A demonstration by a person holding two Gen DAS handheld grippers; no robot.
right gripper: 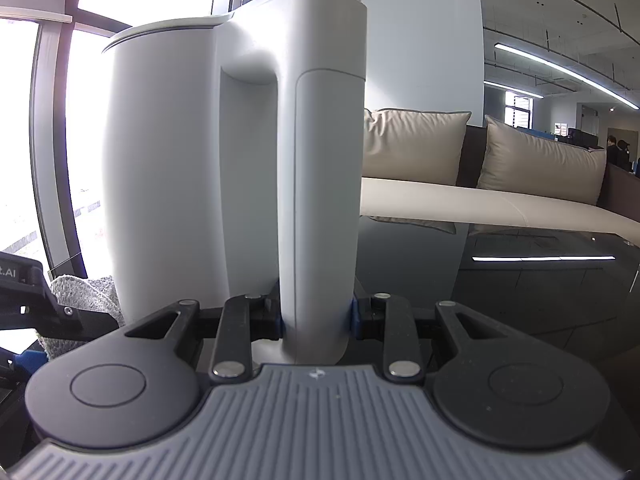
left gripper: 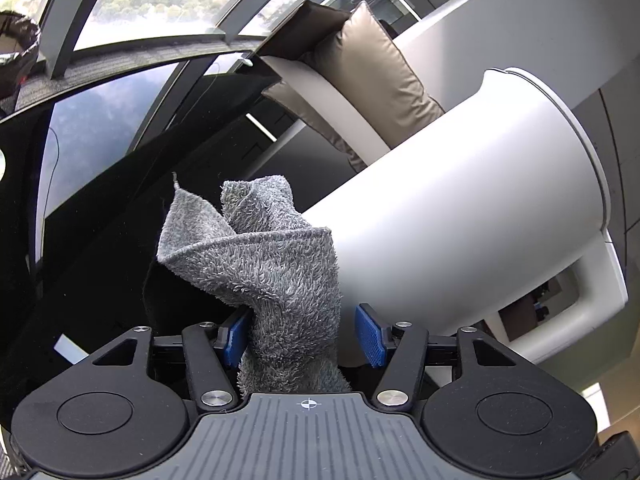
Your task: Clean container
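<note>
While the right gripper (right gripper: 317, 320) clamps its jaws on the handle (right gripper: 320, 200) of the white jug (left gripper: 460, 216), the jug stands upright on the glossy black table (right gripper: 520, 292); its inside is hidden. The left gripper (left gripper: 304, 336), jaws apart, carries a grey cloth (left gripper: 272, 264) beside the jug's wall. Beige cushions (right gripper: 416, 148) line a sofa behind.

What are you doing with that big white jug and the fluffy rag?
A person is cleaning the white jug with a handheld gripper in each hand. The right gripper has its jaws clamped on the jug's handle, holding it steady. The left gripper has the grey rag standing between its jaws, which look spread apart, and the rag is pressed against the jug's side near the bottom. A dark glossy table lies underneath.
</note>
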